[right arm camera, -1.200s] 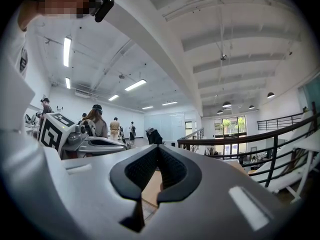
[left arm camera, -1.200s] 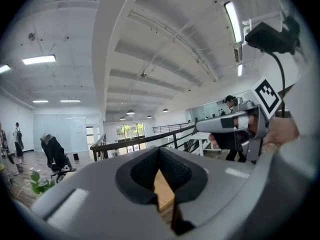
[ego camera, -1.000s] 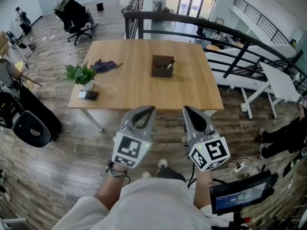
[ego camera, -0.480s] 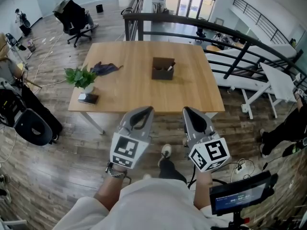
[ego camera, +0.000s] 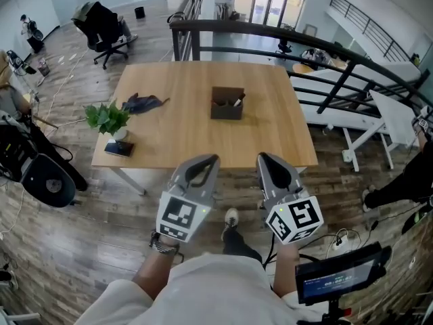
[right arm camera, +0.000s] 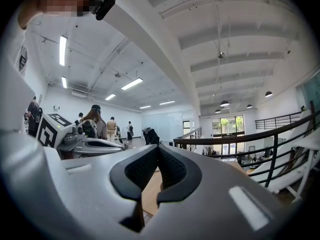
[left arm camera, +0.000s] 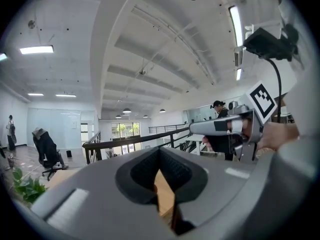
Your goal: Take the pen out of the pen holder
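A brown box-shaped pen holder [ego camera: 227, 104] stands near the middle of the wooden table [ego camera: 183, 137], with a pen [ego camera: 237, 101] leaning inside it. Both grippers hover side by side short of the table's near edge, well apart from the holder. My left gripper [ego camera: 208, 160] is shut with nothing in it, its tips meeting in the left gripper view [left arm camera: 160, 151]. My right gripper [ego camera: 264, 158] is shut and empty too, its tips together in the right gripper view [right arm camera: 158, 149]. Neither gripper view shows the holder; only a strip of tabletop shows between the jaws.
On the table's left side are a small potted plant [ego camera: 107, 117], a dark cloth [ego camera: 141, 103] and a flat black thing [ego camera: 118, 148]. A black railing [ego camera: 270, 32] runs behind the table. An office chair [ego camera: 101, 22] stands far left, a white bench [ego camera: 392, 114] right, a screen [ego camera: 338, 273] low right.
The table has slid slightly lower and leftward in the head view as the person steps toward it. Both grippers keep their place and stay shut.
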Motion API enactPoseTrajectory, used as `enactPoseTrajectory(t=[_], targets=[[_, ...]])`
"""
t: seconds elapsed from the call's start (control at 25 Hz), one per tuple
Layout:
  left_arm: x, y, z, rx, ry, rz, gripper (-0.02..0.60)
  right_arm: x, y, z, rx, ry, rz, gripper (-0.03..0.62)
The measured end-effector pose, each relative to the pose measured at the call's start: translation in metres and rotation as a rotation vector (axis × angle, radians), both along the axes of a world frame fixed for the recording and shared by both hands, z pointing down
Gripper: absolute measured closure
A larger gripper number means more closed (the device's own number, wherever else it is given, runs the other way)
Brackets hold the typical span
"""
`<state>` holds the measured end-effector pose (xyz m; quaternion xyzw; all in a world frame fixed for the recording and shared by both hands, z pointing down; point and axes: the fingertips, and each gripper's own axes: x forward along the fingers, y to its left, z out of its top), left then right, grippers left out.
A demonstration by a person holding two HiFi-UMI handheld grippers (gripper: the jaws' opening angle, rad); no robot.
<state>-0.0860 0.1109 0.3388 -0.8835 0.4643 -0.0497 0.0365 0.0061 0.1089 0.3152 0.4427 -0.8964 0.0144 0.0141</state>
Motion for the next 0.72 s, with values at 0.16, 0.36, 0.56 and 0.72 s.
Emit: enactPoseTrajectory(t=[0.16,0.36,0.56,0.72], targets=[[0.005,-0.026,-0.004,0.009,-0.001,-0.01,0.581,0.005,-0.024,0.001,-0.001,0.019,-0.002,0.592],[0.019,-0.06,-0.006,0.02,-0.002,-0.01,0.581,0.016,-0.057,0.004,-0.01,0.021,-0.012,0.592],[0.026,-0.094,-0.009,0.011,-0.009,-0.035,0.581,0.024,-0.09,0.0,-0.011,0.025,-0.025,0.592],[0.034,-0.117,-0.011,0.008,-0.011,-0.055,0.581,0.032,-0.111,-0.002,-0.012,0.027,-0.038,0.592]])
